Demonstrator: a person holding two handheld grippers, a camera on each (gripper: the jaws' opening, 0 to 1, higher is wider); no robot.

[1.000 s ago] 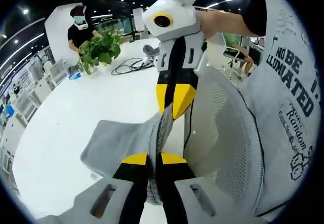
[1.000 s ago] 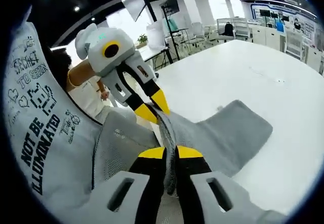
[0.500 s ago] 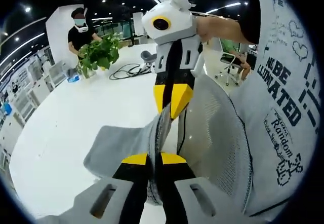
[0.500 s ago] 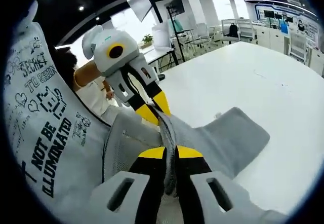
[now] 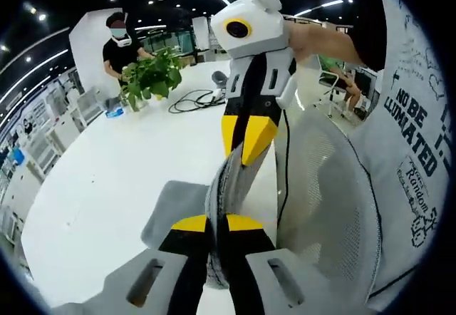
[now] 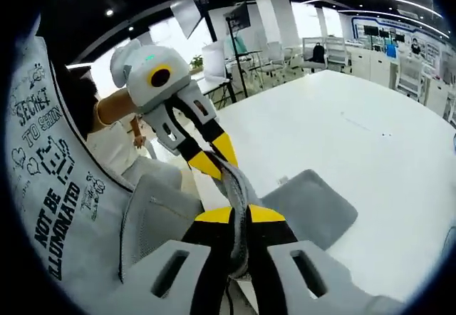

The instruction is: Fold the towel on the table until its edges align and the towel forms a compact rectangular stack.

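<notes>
- Towel [image 5: 222, 187] is being held taut above the white table [image 5: 92, 187].
- Left gripper [image 5: 216, 224] and right gripper [image 6: 239, 215] are being kept clamped on its gray edge.

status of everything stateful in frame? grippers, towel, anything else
left gripper: shut on the towel's edge.
right gripper: shut on the towel's edge, close to the left one.
towel: grey, edge lifted and bunched between both grippers, rest hanging down onto the table; not yet a flat stack.
table: white, towel's lower part resting on it.
mesh chair: white, beside the table.
potted plant: upright at the table's far end.
</notes>
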